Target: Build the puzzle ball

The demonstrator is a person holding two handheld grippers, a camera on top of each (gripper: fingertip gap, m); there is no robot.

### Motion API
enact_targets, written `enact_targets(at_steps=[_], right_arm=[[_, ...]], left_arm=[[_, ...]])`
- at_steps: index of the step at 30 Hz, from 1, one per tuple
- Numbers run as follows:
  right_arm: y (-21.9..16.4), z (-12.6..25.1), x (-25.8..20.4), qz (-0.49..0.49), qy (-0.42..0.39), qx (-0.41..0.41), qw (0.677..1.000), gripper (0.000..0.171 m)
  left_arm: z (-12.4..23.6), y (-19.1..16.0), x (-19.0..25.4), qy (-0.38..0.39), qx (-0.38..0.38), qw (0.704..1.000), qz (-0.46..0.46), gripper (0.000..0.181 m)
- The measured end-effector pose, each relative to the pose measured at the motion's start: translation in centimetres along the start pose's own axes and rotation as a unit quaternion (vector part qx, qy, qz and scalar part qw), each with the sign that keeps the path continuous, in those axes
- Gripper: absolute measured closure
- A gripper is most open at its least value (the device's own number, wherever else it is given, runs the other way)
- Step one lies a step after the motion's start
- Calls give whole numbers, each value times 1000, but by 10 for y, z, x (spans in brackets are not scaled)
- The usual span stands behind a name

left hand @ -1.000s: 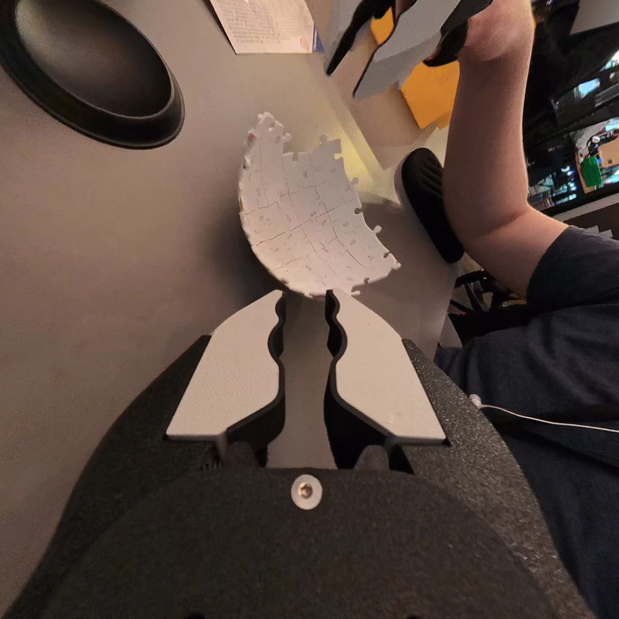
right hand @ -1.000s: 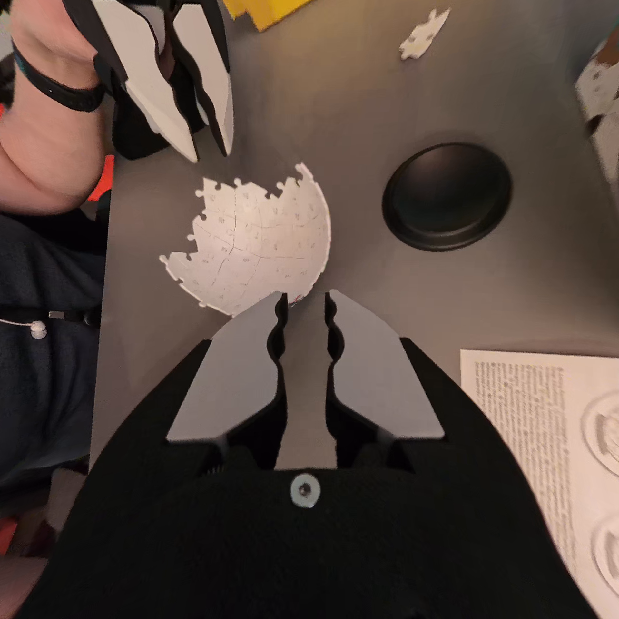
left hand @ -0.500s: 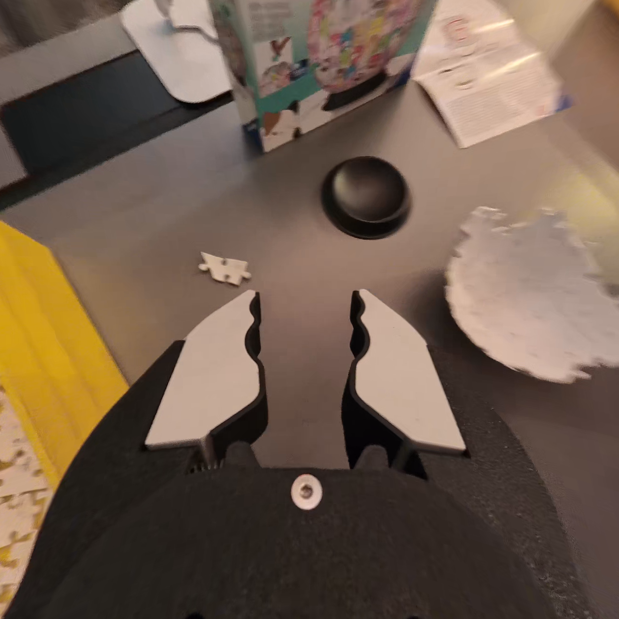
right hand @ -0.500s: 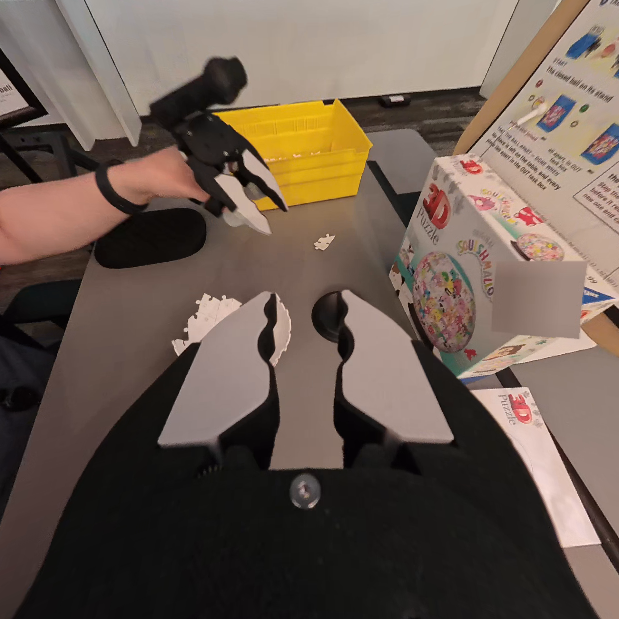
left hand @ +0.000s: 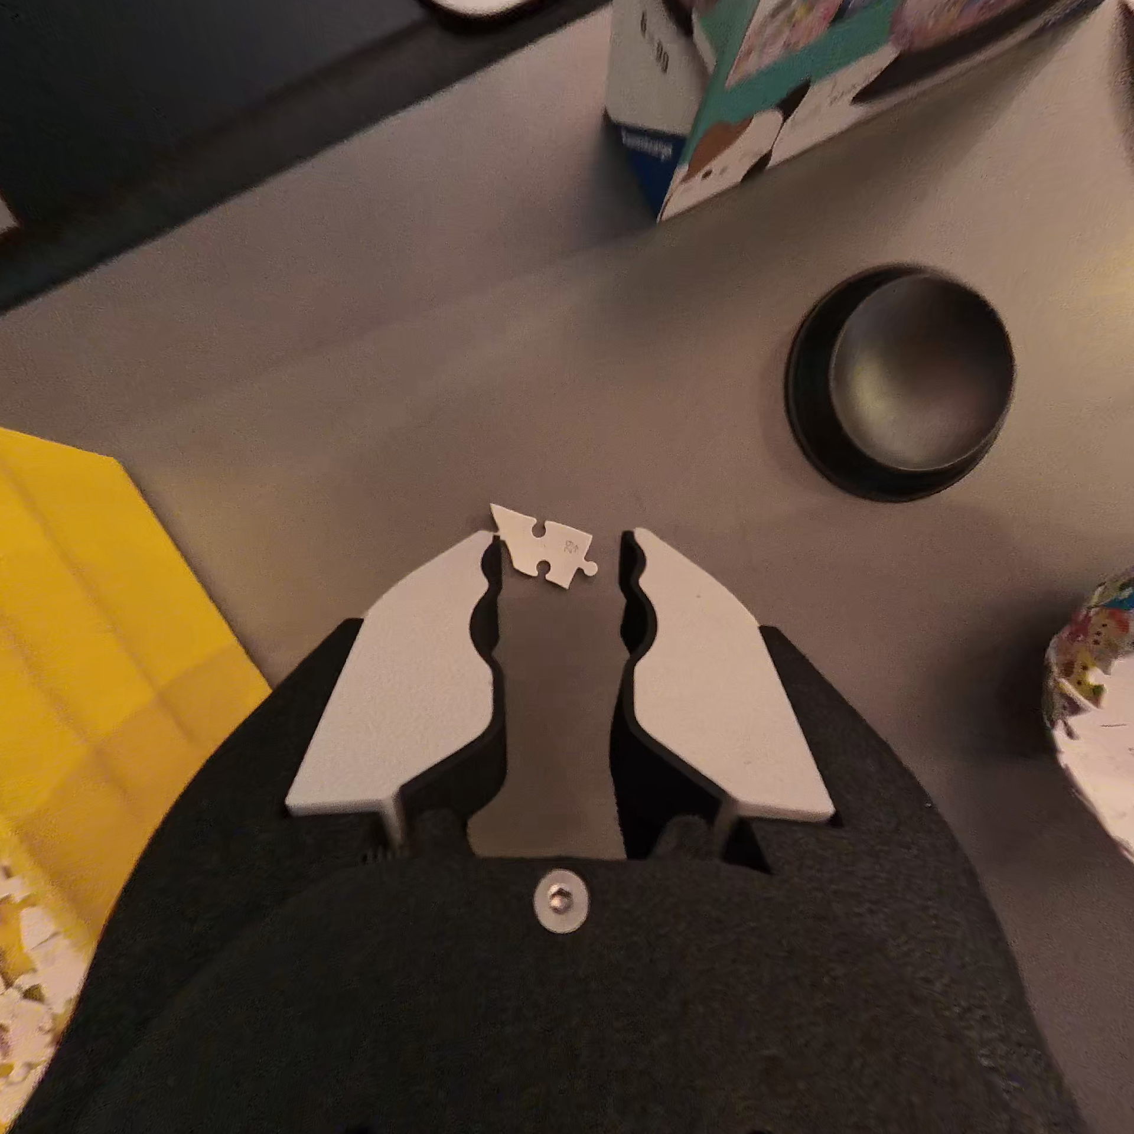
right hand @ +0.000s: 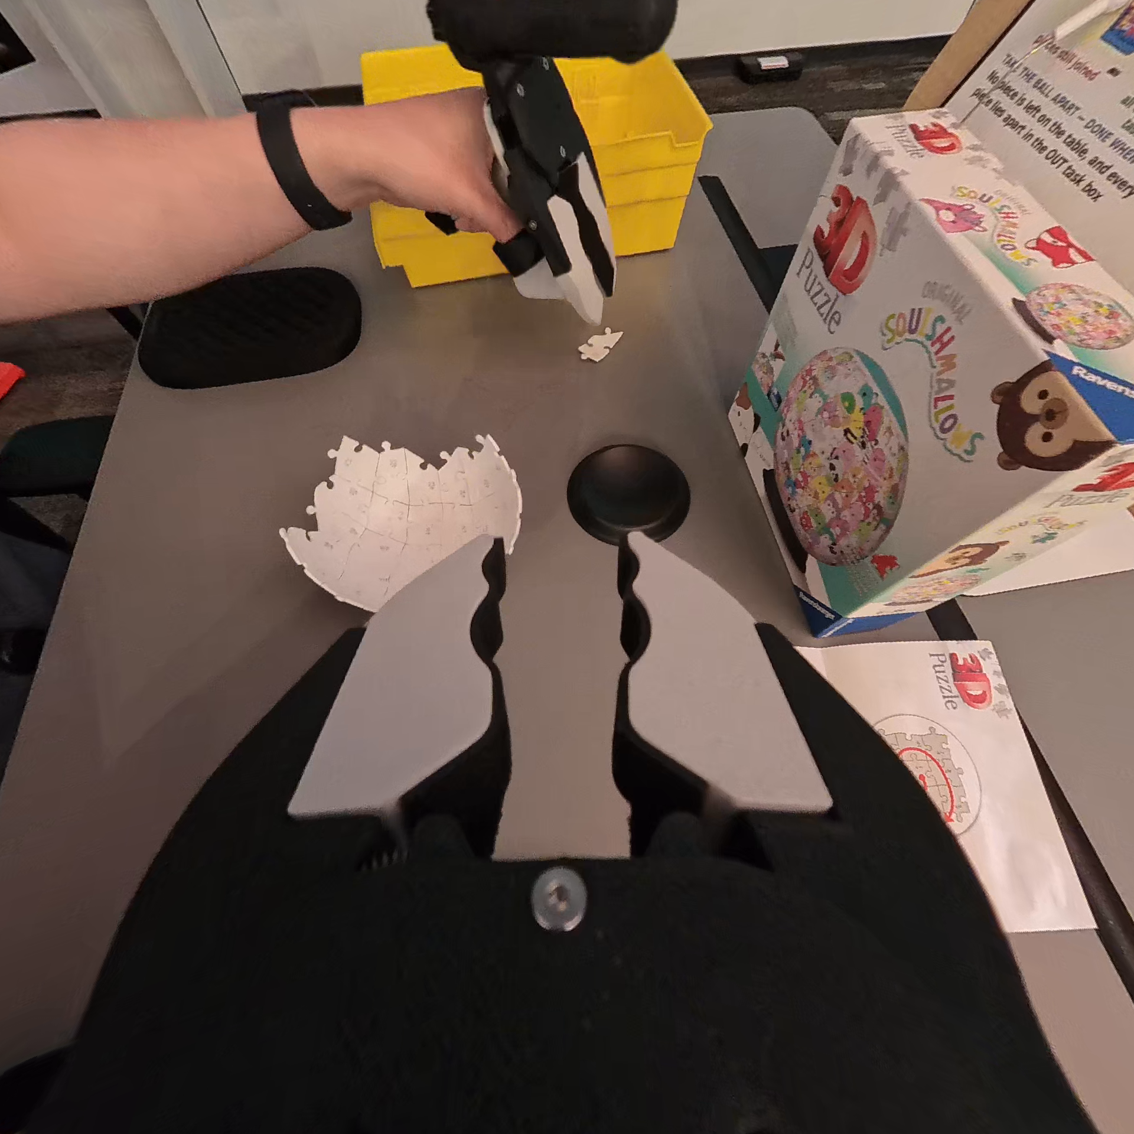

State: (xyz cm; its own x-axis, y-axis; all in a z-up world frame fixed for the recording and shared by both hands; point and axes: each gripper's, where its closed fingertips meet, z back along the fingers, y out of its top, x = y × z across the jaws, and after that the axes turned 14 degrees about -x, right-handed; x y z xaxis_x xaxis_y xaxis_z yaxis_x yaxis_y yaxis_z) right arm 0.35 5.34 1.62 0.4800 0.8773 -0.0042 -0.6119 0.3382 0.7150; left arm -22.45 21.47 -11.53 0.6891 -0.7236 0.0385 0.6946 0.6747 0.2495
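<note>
The left gripper (left hand: 558,540) is held low over the grey table (left hand: 368,380), its fingers spread at a moderate gap and empty. A small white puzzle piece (left hand: 548,548), made of two joined bits lying blank side up, is framed between the fingertips; the left tip is just beside its corner, though contact cannot be judged, and the right tip stands clear of it. In the right wrist view the same gripper (right hand: 592,307) is seen pointing down at the piece (right hand: 599,345), gripped by a hand (right hand: 417,172) with a black wristband (right hand: 294,165), in front of a yellow bin (right hand: 650,159). The right gripper (right hand: 561,543) is held nearer the table's front edge, its fingers likewise parted and holding nothing. The half-built ball shell (right hand: 405,521), a white bowl of joined pieces with its hollow facing up, is set on the table just left of the right gripper's left fingertip; its printed outer side is glimpsed at the edge of the left wrist view (left hand: 1092,681). A black round stand (right hand: 627,494) is placed just beside the shell, well apart from the loose piece. The puzzle box (right hand: 933,380) is tilted at the right, and a leaflet (right hand: 957,773) is laid before it. A black pad (right hand: 248,325) is seen at the left.
</note>
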Motion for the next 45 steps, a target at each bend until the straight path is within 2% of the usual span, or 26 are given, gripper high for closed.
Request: enact_targets(at_steps=[7, 16, 19, 22, 25, 26, 28, 31, 32, 34, 36, 39, 45], right_arm=[[-6, -3, 5, -9, 10, -9, 1000, 135], [-10, -2, 7, -8, 9, -17, 1000, 135], [-11, -3, 8, -6, 5, -23, 1000, 135], [-11, -3, 5, -2, 6, -28, 1000, 135], [-13, -4, 5, 3, 2, -35, 999, 135], [-14, -4, 6, 2, 2, -36, 999, 135], [-12, -4, 5, 2, 4, -32, 999, 135], [-11, -4, 2, 6, 8, -32, 999, 135], [-11, -4, 2, 9, 7, -34, 999, 135], [-11, -4, 0, 13, 5, -37, 999, 135], [-10, -2, -1, 15, 4, -36, 999, 135], [-9, 2, -1, 15, 5, -26, 1000, 135], [-10, 5, 0, 8, 17, -13, 1000, 135]], left_arm=[[-34, -9, -3, -42, -76, 995, 51, 132], [-36, -16, -7, -32, -99, 993, 57, 158], [-37, -19, -7, -29, -105, 993, 40, 181], [-36, -20, -5, -49, -102, 993, 44, 181], [-24, -9, -2, -73, -54, 994, 64, 181], [-20, -4, -4, -73, -33, 994, 75, 180], [-18, 1, -10, -61, -22, 992, 105, 155], [-30, -1, -13, -58, -58, 987, 140, 126], [-33, -1, -13, -58, -65, 985, 147, 126], [-37, 1, -15, -42, -73, 987, 140, 135], [-40, 1, -12, -38, -85, 989, 119, 160], [-42, 1, 4, -78, -90, 987, 104, 181], [-39, -3, 12, -117, -77, 985, 104, 180]])
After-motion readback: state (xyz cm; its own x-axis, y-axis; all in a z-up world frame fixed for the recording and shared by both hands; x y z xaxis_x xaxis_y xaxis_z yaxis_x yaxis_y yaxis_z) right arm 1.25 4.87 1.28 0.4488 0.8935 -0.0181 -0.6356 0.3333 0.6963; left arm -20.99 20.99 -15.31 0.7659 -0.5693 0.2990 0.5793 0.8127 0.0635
